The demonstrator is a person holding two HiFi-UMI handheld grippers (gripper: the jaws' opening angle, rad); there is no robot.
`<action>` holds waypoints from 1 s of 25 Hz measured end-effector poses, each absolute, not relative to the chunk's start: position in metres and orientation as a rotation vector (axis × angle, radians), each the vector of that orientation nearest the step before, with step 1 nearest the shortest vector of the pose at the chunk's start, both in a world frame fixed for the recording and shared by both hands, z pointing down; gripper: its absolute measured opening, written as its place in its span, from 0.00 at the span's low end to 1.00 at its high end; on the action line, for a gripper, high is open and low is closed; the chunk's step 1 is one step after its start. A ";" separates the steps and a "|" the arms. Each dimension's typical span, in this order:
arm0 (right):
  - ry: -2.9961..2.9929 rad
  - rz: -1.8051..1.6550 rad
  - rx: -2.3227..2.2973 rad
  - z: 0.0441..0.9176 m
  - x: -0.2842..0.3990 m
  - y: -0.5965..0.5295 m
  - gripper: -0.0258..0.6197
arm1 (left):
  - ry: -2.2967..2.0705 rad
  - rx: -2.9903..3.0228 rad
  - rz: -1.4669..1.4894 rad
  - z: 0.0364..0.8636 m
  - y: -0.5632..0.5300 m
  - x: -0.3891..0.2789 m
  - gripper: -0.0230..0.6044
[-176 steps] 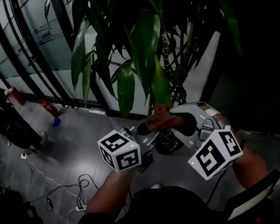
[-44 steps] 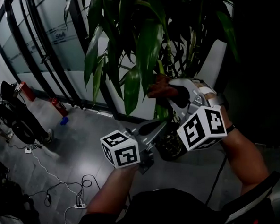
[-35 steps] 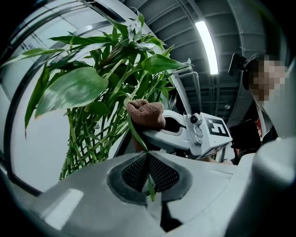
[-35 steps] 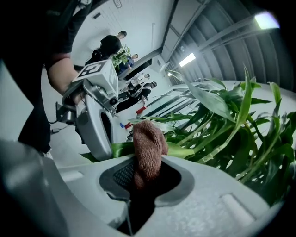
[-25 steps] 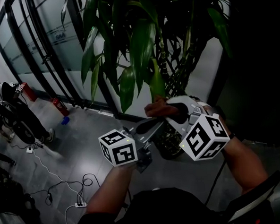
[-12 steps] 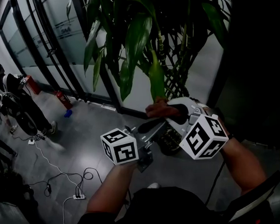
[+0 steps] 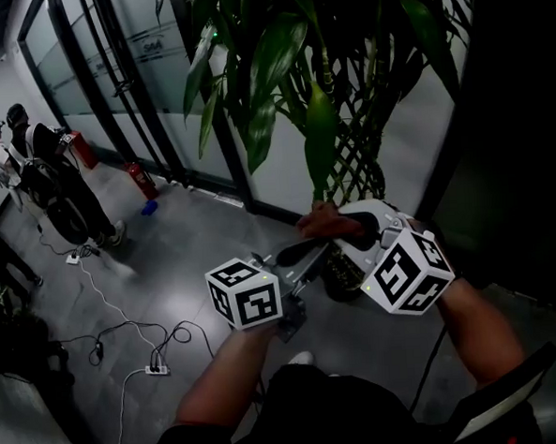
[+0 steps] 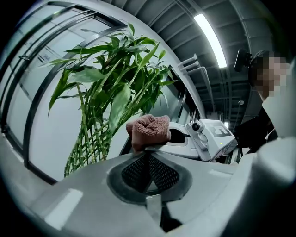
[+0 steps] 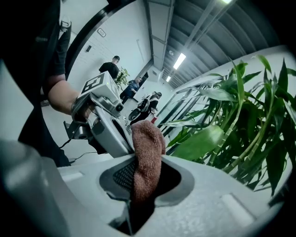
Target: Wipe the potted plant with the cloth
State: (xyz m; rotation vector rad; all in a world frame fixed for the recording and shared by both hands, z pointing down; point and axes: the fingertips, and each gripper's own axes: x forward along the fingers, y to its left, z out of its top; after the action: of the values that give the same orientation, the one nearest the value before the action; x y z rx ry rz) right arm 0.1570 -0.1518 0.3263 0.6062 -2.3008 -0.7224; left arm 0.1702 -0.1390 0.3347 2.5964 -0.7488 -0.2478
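We are holding the right gripper point(image 7: 346, 227) in front of the potted plant point(image 7: 321, 129), with its jaws clamping the cloth point(image 7: 321, 222). In the right gripper view, the reddish-brown cloth is standing up out of the jaws as a folded wad, with its lower part pinched between the pads. The cloth is sitting just below the tip of one broad hanging leaf, near the plant's lattice of woven stems. We are not able to confirm contact between cloth and leaf in any view.

We are holding the left gripper point(image 7: 299, 254) just left of and nearer than the right one, pointing at the cloth. In the left gripper view its jaws are meeting with nothing between them. The cloth and the right gripper's white body are showing right beyond its tips.

The plant is rising on the far side of both grippers, its long green leaves spreading above them. Its base is standing on the grey floor point(image 7: 182, 260), right behind the grippers.

To the far left, people point(image 7: 41, 179) are standing by a glass wall point(image 7: 142, 74), with a red fire extinguisher point(image 7: 142, 180) at its foot. Cables point(image 7: 126, 352) are lying across the floor at the near left.
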 end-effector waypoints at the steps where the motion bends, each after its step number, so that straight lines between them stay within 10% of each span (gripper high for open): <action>1: -2.310 -0.716 0.599 0.330 0.156 -0.149 0.14 | -0.766 2.596 -0.234 0.339 -0.136 0.170 0.06; 25: -2.740 0.206 1.159 0.415 0.115 0.020 0.14 | -1.005 2.647 0.045 0.392 0.030 0.013 0.06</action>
State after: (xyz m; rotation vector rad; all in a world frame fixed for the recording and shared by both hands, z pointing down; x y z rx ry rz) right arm 0.1149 0.0199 0.4146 1.1593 -2.7401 0.2057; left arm 0.0133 0.0299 0.3923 2.6467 -1.0049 0.0448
